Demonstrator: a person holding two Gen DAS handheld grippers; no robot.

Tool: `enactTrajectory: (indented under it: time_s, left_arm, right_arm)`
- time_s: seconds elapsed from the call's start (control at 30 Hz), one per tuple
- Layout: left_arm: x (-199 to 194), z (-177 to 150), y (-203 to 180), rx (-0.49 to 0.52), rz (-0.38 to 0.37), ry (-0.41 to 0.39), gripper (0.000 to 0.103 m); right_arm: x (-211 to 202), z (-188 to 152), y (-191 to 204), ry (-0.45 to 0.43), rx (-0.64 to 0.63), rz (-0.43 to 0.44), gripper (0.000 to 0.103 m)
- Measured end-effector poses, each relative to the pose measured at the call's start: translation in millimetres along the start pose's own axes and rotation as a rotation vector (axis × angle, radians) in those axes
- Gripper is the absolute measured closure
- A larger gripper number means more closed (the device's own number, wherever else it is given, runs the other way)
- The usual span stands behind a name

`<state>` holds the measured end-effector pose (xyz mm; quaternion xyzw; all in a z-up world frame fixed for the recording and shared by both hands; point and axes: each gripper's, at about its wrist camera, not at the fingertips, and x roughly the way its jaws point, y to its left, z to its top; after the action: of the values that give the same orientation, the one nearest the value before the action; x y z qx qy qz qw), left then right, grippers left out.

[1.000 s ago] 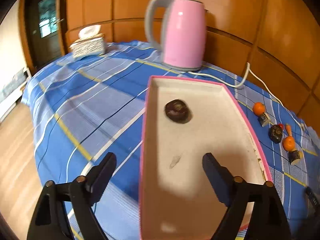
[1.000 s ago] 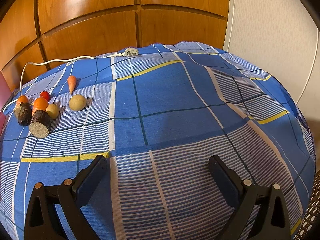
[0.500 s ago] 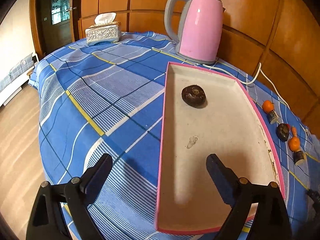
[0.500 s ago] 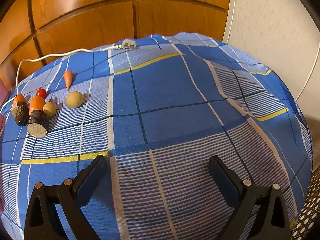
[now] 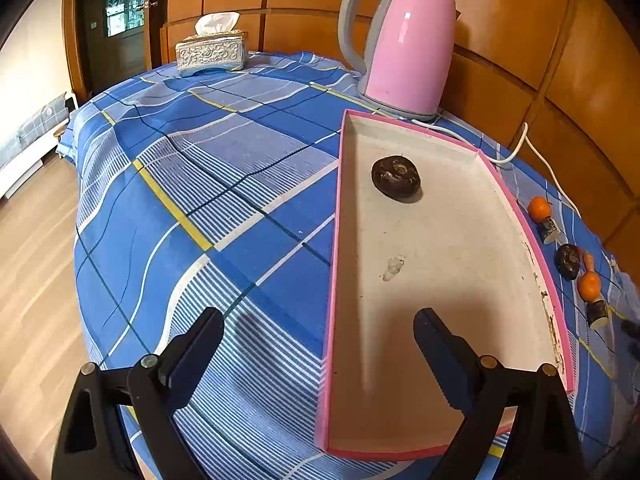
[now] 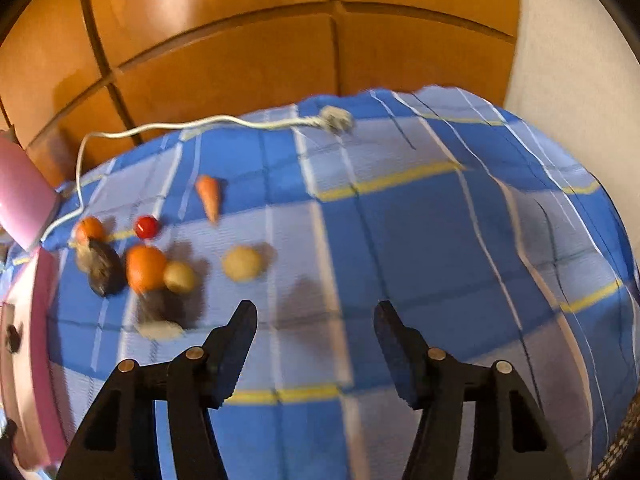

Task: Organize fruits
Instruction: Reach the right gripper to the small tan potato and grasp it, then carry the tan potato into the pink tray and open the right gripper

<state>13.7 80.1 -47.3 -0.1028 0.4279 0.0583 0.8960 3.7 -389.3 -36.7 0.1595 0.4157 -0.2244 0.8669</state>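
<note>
Fruits slid toward the middle of the right view, nearer the right tool [image 6: 316,316]. Its jaws had just been closing on nothing. The left tool [image 5: 320,328] stood wide open over the pink tray [image 5: 520,216].

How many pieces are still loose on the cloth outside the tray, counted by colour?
Orange: 3, two round orange pieces and a carrot
Red: 1, a red ball
Yellowish-tan: 2, yellowish-tan balls
Dark brown: 3, a dark round piece and two dark cut stubs
Total: 9
</note>
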Motion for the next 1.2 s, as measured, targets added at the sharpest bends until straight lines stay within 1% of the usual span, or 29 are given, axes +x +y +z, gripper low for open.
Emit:
enactTrajectory:
  time_s: [0.13,0.27,0.3,0.33,0.37,0.4,0.43,0.53,0.6,0.7,0.73,0.8,0.9,0.97,1.1,1.2]
  left_arm:
    - [1,-1,1,-0.011,0.005,0.002,0.007]
    - [0,-3,2,-0.012,0.010,0.006,0.007]
    - [1,-3,2,-0.012,0.011,0.006,0.007]
    - [0,-3,2,-0.011,0.012,0.005,0.007]
    - [0,-3,2,-0.011,0.013,0.005,0.007]
    - [1,-3,2,-0.012,0.013,0.005,0.007]
    - [1,-2,3,-0.015,0.012,0.004,0.007]
    - [2,-2,4,-0.020,0.012,0.010,0.007]
    - [3,-2,4,-0.021,0.010,0.014,0.007]
    - [4,-3,3,-0.021,0.006,0.016,0.007]
    - [4,-3,3,-0.019,0.004,0.017,0.007]
    - [4,-3,3,-0.020,0.002,0.018,0.007]
    - [4,-3,3,-0.021,0.000,0.021,0.007]
    - [3,-3,3,-0.023,-0.003,0.019,0.007]
    - [2,-3,5,-0.032,-0.004,0.016,0.007]
    - [3,-4,6,-0.033,-0.003,0.020,0.007]
  right_arm:
    - [13,17,19,0.007,-0.032,0.010,0.041]
    - [37,26,31,0.049,-0.061,0.009,0.041]
    - [44,27,33,0.067,-0.068,0.017,0.050]
    - [52,27,35,0.090,-0.078,0.029,0.054]
    - [56,27,36,0.097,-0.080,0.063,0.061]
    - [58,26,38,0.101,-0.084,0.073,0.077]
    - [57,27,42,0.093,-0.110,0.045,0.076]
    - [52,28,45,0.081,-0.126,0.060,0.076]
    - [41,30,43,0.047,-0.139,0.054,0.077]
    - [16,36,41,-0.016,-0.137,0.069,0.076]
    - [6,38,44,-0.039,-0.151,0.089,0.076]
    - [-6,38,54,-0.056,-0.184,0.132,0.076]
    - [-23,31,79,-0.062,-0.263,0.241,0.077]
    - [-27,24,101,-0.039,-0.317,0.325,0.077]
    - [-32,-4,158,0.028,-0.443,0.475,0.077]
    - [-34,-23,189,0.069,-0.504,0.544,0.077]
